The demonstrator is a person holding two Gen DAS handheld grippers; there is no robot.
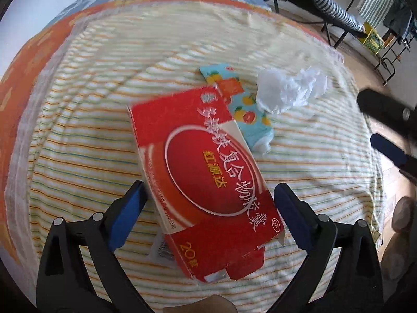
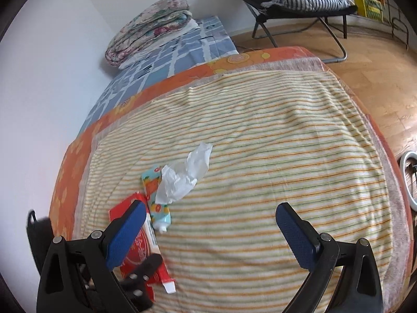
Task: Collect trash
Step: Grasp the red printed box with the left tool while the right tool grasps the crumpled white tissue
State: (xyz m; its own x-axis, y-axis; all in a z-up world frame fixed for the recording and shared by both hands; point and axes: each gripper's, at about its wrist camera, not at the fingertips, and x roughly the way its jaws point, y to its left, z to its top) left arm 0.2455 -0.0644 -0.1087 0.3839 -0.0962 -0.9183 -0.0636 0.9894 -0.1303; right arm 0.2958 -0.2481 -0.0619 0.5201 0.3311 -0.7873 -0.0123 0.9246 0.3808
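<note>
straddling the flat red cardboard medicine box (image 1: 206, 182), left tool (image 1: 208, 206) was spread wide, not gripping; right tool (image 2: 211, 232) gaped empty; fruit-print carton (image 1: 242, 109) and crumpled clear plastic wrap (image 1: 289, 88) lay uncollected on the bed's striped blanket (image 1: 104, 104).

A home bedroom; bed w/ striped blanket (image 2: 260, 130), folded quilt (image 2: 148, 31), folding chair (image 2: 299, 2), wood floor (image 2: 378, 83).

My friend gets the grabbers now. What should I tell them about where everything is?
Left gripper: open, its fingers either side of the red medicine box, not closed on it.
Right gripper: open, holding nothing, above the striped blanket.
On the blanket, close together: the red box, the fruit-print tissue pack partly under it, and the crumpled clear plastic wrapper lying over the pack's far end.
Done: nothing looks collected yet.
Left: pick up all three. No trash bin shows in either view.
</note>
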